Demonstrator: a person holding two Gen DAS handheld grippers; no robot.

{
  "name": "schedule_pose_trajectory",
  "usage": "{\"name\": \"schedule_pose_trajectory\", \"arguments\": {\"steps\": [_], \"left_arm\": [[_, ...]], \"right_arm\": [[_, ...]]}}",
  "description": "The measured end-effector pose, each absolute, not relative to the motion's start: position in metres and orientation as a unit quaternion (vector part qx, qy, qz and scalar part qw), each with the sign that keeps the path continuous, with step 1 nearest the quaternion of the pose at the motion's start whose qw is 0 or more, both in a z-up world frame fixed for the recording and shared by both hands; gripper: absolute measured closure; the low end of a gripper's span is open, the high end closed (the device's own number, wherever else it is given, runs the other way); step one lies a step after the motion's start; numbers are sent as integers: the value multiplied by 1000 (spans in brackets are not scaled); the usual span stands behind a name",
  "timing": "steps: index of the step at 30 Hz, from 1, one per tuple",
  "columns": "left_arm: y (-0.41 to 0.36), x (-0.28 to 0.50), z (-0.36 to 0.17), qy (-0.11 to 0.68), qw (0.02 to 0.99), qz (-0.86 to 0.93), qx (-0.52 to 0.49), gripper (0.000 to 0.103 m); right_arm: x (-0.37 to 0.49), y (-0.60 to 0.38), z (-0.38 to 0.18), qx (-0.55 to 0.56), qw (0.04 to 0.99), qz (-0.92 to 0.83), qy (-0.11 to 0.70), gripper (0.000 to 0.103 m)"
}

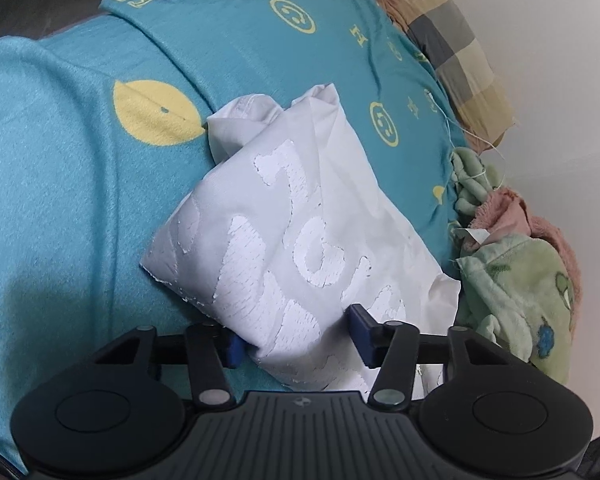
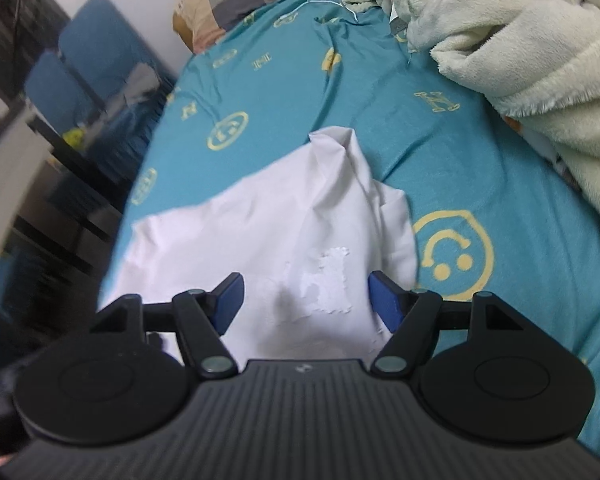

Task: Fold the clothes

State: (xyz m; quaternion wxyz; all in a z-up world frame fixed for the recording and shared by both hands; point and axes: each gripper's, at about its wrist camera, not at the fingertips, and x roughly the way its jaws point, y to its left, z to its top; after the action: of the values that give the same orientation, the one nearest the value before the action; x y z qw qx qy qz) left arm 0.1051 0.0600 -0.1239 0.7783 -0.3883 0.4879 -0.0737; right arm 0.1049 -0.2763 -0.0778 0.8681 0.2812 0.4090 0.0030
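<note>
A white garment (image 1: pixel 300 216) with raised white lettering lies folded into a thick bundle on the teal bed sheet (image 1: pixel 80 184). My left gripper (image 1: pixel 298 338) is low over the bundle's near end. Its blue pads (image 1: pixel 236 350) press against a bunched fold of the cloth from both sides, and the garment's right edge spills past the right pad. In the right wrist view the same white garment (image 2: pixel 284 220) spreads out below my right gripper (image 2: pixel 306 300). That gripper stands wide open just above the cloth, with nothing pinched between its pads.
The sheet carries yellow smiley prints. A checked pillow (image 1: pixel 456 56) lies at the far right of the bed. A green and pink heap of clothes (image 1: pixel 516 264) sits right of the garment. A cream fleece blanket (image 2: pixel 540 52) fills the right side. Blue chairs (image 2: pixel 96 64) stand beyond the bed's left edge.
</note>
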Motion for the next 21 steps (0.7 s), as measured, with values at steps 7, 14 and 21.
{"name": "schedule_pose_trajectory", "arguments": {"steps": [7,14,21], "left_arm": [[58,105,-116,475,796,-72,-369,76],[56,102,-101,444,809,-91,-375,83],[59,100,-93,422,805,-109,-402,85]], "right_arm": [[88,-291,-78,415,817,35,399,31],[70,-314,-73,538,773,58,331,32],[75,-283,-96,602,690,140,376,31]]}}
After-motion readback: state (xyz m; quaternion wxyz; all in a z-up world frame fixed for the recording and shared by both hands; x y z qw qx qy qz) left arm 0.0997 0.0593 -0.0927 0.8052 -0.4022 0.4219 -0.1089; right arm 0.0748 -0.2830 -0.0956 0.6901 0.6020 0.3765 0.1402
